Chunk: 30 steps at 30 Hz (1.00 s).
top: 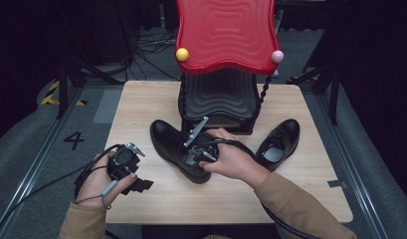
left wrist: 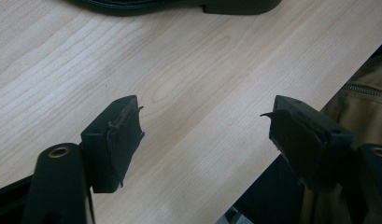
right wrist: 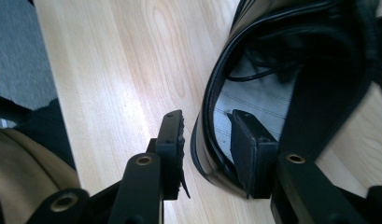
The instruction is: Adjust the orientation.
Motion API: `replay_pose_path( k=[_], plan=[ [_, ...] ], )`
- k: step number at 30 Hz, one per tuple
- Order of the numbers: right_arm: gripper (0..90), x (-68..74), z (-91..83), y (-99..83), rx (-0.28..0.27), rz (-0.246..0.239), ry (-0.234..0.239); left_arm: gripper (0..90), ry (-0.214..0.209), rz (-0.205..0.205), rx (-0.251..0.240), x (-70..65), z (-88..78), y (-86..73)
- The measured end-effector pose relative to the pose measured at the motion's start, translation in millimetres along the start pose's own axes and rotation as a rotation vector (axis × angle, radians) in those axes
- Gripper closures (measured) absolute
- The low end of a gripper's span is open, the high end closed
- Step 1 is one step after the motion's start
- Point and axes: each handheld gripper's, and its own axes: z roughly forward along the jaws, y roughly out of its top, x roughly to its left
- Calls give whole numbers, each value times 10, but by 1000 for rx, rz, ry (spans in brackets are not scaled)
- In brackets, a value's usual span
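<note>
Forearms in tan sleeves reach over the table [top: 141, 204]; the left tongs [top: 141, 185] rest near its front edge, the right tongs [top: 197, 158] at one shoe [top: 168, 142], another shoe [top: 283, 139] lying to the right. Left tongs [left wrist: 202, 126] stand wide above bare wood. Right tongs [right wrist: 205, 135] straddle the shoe's [right wrist: 291, 70] heel rim, one jaw inside, not yet closed.

We log black left tongs [top: 125, 167] and black right tongs [top: 198, 149], brass-coloured rivets on their arms. Tabletop [top: 141, 107] pale wood, wavy grain. Glossy black shoe [top: 173, 144] at right tongs, its insole grey with thin stripes; second black shoe [top: 280, 142] right of them, grey insole. Behind the tongs, rippled red top [top: 226, 32] with yellow ball [top: 182, 54] and pink ball [top: 276, 56], over black ribbed stand [top: 218, 94]. Sleeves [top: 290, 204] tan.
</note>
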Motion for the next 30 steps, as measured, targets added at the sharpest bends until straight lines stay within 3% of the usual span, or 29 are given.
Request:
replay_pose_path(
  k=[7,10,12,19,24,28,30],
  plan=[
    [673,-21,288,73,88,-7,-4,254,-3,-7,-3,1,-1,-10],
    [740,-41,406,79,136,-16,-7,254,-1,-11,-5,4,-13,-21],
    [814,-47,433,82,153,-17,32,254,-2,-15,-6,7,-15,-27],
    [842,-38,430,74,136,-40,37,254,-3,-9,-2,16,-1,-24],
    [848,43,380,54,110,-57,30,255,-2,-11,-2,20,5,-14],
    [851,104,289,15,89,-40,49,255,-5,-4,0,20,14,13],
    [851,196,102,-92,58,-38,39,256,-6,1,-1,21,15,29]
  ],
)
